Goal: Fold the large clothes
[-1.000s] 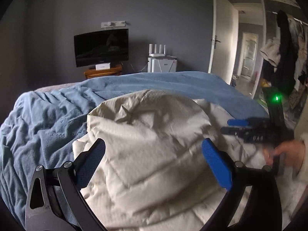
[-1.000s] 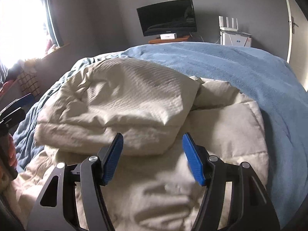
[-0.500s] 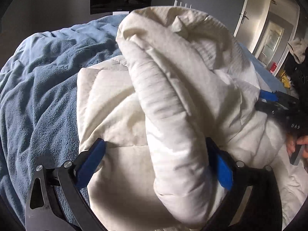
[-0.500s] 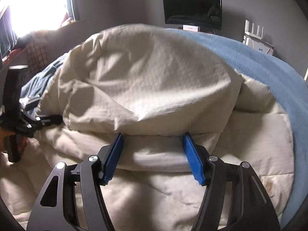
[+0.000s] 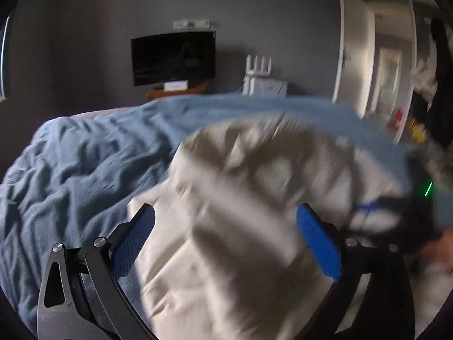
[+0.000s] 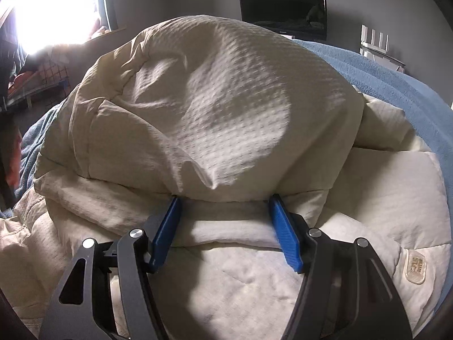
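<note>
Since half a second ago your left gripper (image 5: pixel 225 243) has pulled back from the cream quilted garment (image 6: pixel 215 107); the thick fold that filled its view now lies lower, blurred by motion, and the television (image 5: pixel 173 56) shows again. Its blue fingers (image 5: pixel 133 240) stand wide apart, holding nothing. Your right gripper (image 6: pixel 225 226) is also spread wide, its fingertips tucked just under the hem of the upper folded layer, not pinching it. The garment lies heaped in two puffy layers on the blue blanket (image 5: pixel 70 170) covering the bed. It looks soft, padded and bulky but probably light; it will likely spring open, so take hold at a firm hem or corner, not the billowing middle.
</note>
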Motion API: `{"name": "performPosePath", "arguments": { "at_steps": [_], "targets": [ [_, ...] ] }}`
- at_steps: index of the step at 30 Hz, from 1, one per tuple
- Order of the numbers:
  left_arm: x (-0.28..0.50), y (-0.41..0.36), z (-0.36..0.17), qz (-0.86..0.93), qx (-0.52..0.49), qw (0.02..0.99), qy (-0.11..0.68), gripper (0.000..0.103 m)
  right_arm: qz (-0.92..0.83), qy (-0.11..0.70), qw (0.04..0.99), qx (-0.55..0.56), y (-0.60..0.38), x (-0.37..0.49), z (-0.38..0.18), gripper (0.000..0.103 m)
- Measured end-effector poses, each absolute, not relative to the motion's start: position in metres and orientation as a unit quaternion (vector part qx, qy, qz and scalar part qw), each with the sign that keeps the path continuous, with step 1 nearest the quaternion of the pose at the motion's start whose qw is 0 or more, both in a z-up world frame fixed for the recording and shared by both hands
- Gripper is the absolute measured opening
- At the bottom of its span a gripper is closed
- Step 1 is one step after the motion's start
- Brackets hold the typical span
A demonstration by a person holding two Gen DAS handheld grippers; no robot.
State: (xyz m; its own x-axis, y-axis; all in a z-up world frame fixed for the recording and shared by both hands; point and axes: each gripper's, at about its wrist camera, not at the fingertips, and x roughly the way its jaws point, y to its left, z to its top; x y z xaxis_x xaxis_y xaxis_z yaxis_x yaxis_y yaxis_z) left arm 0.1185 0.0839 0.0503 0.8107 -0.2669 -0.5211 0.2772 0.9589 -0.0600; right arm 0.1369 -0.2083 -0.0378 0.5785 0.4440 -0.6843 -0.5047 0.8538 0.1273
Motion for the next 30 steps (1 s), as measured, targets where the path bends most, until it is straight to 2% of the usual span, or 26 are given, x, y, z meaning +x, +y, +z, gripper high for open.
{"name": "performPosePath", "arguments": {
  "at_steps": [3,5,9,12,16,21,30],
  "targets": [
    [0.136,0.074,0.057,-0.153,0.0,0.946,0.286,0.095,0.269,0.373,0.887,-0.037,-0.211,0.138,-0.039,0.062],
    [0.153,0.07,0.044,-0.149,-0.013,0.936,0.319,0.083,0.27,0.373,0.887,-0.036,-0.212,0.138,-0.039,0.062],
    [0.171,0.084,0.011,-0.119,-0.044,0.919,0.374,0.079,0.272,0.374,0.886,-0.035,-0.212,0.137,-0.042,0.062],
    [0.17,0.095,-0.012,-0.121,-0.048,0.909,0.396,0.078,0.274,0.375,0.885,-0.033,-0.211,0.138,-0.044,0.062],
    [0.163,0.1,-0.023,-0.139,-0.034,0.914,0.379,0.078,0.279,0.374,0.884,-0.026,-0.214,0.138,-0.04,0.062],
    [0.163,0.103,-0.028,-0.148,-0.041,0.914,0.377,0.078,0.281,0.328,0.901,0.051,-0.24,0.145,0.0,0.062],
    [0.166,0.105,-0.035,-0.161,-0.048,0.909,0.381,0.078,0.199,0.345,0.917,-0.001,-0.221,0.23,0.014,0.062]
  ]
}}
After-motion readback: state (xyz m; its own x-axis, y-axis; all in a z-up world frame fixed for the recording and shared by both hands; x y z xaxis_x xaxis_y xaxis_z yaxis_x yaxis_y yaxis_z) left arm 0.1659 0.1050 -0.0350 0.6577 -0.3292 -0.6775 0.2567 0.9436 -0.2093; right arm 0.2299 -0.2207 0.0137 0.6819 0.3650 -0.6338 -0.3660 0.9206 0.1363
